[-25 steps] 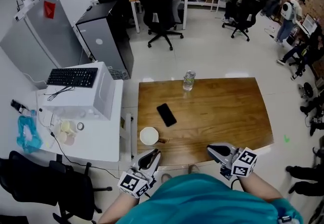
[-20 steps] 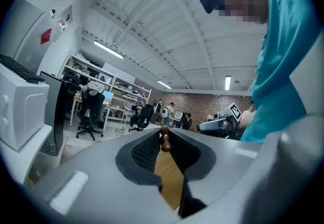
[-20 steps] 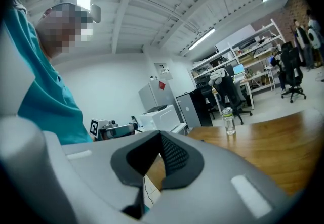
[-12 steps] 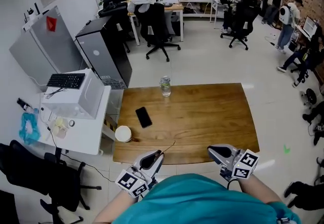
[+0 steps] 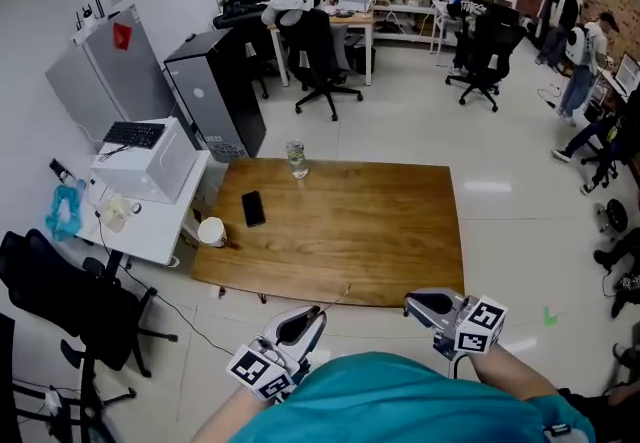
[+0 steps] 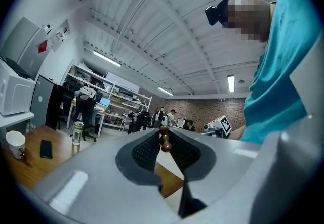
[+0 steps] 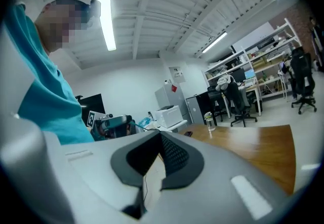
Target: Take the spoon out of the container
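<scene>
My left gripper (image 5: pixel 310 314) is shut on a thin wooden spoon (image 5: pixel 335 297), held in the air short of the table's near edge. In the left gripper view the spoon's beaded brown end (image 6: pixel 165 140) sticks up between the pads of that gripper (image 6: pixel 163 134). The white cup (image 5: pixel 211 231) stands at the table's left edge, well away from both grippers, and shows small in the left gripper view (image 6: pixel 15 142). My right gripper (image 5: pixel 415 303) hangs to the right at the same height; its pads (image 7: pixel 172 154) meet with nothing between them.
The wooden table (image 5: pixel 380 231) carries a black phone (image 5: pixel 253 208) and a clear bottle (image 5: pixel 296 158) at its far edge. A white side table with a microwave (image 5: pixel 140 161) stands to the left, a black chair (image 5: pixel 60 301) before it. Office chairs and people are farther off.
The view has pulled back from the table, so the cup now lies farther from the left gripper. The spoon now shows sticking out of the left gripper. The right gripper keeps its place.
</scene>
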